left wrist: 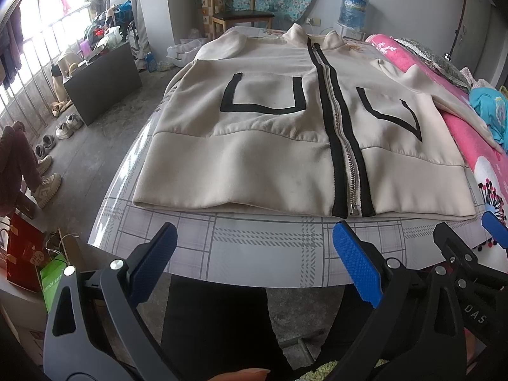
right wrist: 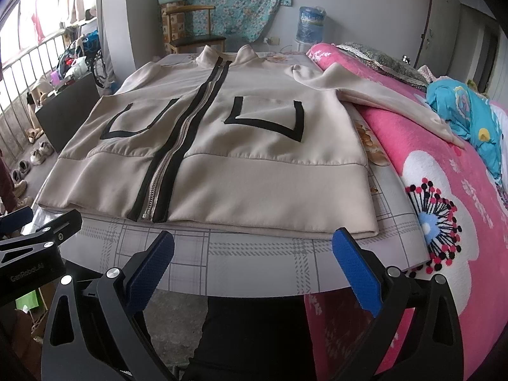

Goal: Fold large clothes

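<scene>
Jaws spread wide on both the left gripper (left wrist: 254,260) and the right gripper (right wrist: 254,265), grasping nothing, poised just off the near edge of the desk (left wrist: 254,247) and short of the hem.

Appears to be the very start: no fold made yet, both sleeves not yet brought in. Next move likely calls for a sleeve or a side edge to be pinched and carried across the chest toward the zip; the right sleeve (right wrist: 397,104), trailing off onto the pink blanket (right wrist: 444,190), probably needs gathering first. Thick fabric, so a firm, deep bite likely needed.

Cream jacket (left wrist: 270,165) spread flat, front up, hem nearest, collar farthest, on the desk's plaid cover. Zip (left wrist: 343,146) closed, flanked by black bands running hem to collar. Two black U-shaped pocket outlines on the chest. Broad plain band along the hem, faint creases above it. Left sleeve (left wrist: 222,44) lying bent near the shoulder at the far side.

Farther out: a wooden chair (left wrist: 241,9), a water bottle (left wrist: 354,9), shoes on the floor (left wrist: 68,125).
</scene>
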Available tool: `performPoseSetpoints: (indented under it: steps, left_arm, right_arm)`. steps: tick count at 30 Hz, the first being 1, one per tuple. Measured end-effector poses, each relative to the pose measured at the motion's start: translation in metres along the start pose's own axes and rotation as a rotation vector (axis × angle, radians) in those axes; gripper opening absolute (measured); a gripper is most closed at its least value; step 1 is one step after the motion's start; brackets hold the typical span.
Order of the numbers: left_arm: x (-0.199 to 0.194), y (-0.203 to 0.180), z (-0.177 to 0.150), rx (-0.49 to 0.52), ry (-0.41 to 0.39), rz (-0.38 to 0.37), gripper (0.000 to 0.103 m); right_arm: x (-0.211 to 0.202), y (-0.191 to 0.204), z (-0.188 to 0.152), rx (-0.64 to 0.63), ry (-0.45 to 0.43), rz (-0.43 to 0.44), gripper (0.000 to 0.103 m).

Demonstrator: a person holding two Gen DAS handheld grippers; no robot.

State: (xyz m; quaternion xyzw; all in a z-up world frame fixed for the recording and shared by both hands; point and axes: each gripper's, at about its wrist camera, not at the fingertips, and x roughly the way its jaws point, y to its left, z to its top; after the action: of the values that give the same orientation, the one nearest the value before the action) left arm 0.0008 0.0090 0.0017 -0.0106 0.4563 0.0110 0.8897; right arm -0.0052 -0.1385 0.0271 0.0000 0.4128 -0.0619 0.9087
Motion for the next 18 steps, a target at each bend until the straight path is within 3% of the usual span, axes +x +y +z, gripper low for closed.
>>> performPoseSetpoints:
  steps: [18]
  left_arm:
    - [0.0004, 0.0034, 0.0033, -0.003, -0.002, 0.008, 0.095]
  right_arm:
    - [-0.0016, 0.001, 0.0015, 0.001, -0.002, -0.004, 0.097]
